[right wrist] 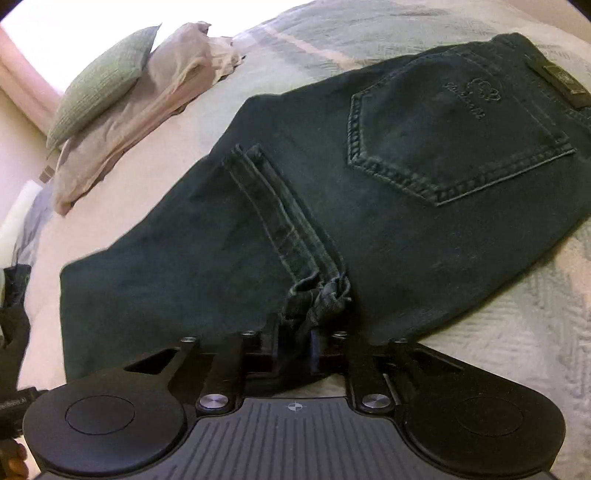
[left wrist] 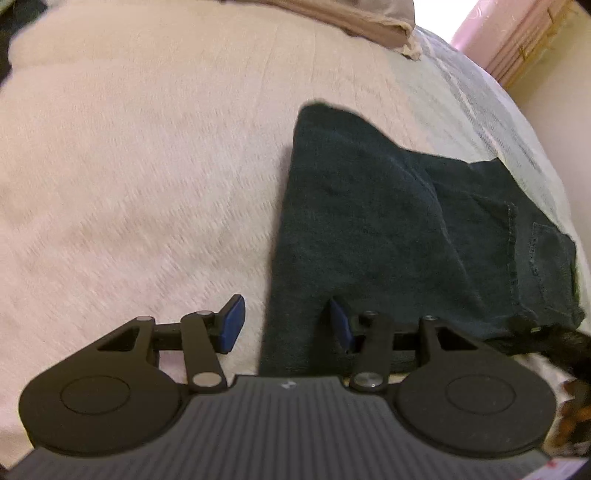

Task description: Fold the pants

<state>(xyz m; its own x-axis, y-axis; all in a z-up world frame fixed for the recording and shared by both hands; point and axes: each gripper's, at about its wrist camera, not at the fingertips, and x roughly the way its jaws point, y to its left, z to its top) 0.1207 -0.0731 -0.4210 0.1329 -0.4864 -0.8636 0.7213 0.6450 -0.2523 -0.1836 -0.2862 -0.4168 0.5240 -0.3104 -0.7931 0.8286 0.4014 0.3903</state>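
Observation:
Dark green jeans (left wrist: 388, 221) lie folded on a pale bedspread (left wrist: 147, 147). In the right wrist view the jeans (right wrist: 406, 229) show a back pocket (right wrist: 454, 140) and a waistband label (right wrist: 565, 81), with the leg hems (right wrist: 317, 295) doubled back over the seat. My right gripper (right wrist: 295, 345) is shut on those hems at the near edge. My left gripper (left wrist: 286, 325) is open at the folded end of the legs, and a strip of denim runs between its blue pads (left wrist: 232, 323).
A green pillow (right wrist: 99, 81) and a crumpled beige pillowcase (right wrist: 147, 110) lie at the far left of the bed; the beige cloth (left wrist: 369, 22) also shows at the top of the left wrist view. A pink curtain (left wrist: 517, 37) hangs beyond the bed. Bare bedspread stretches left of the jeans.

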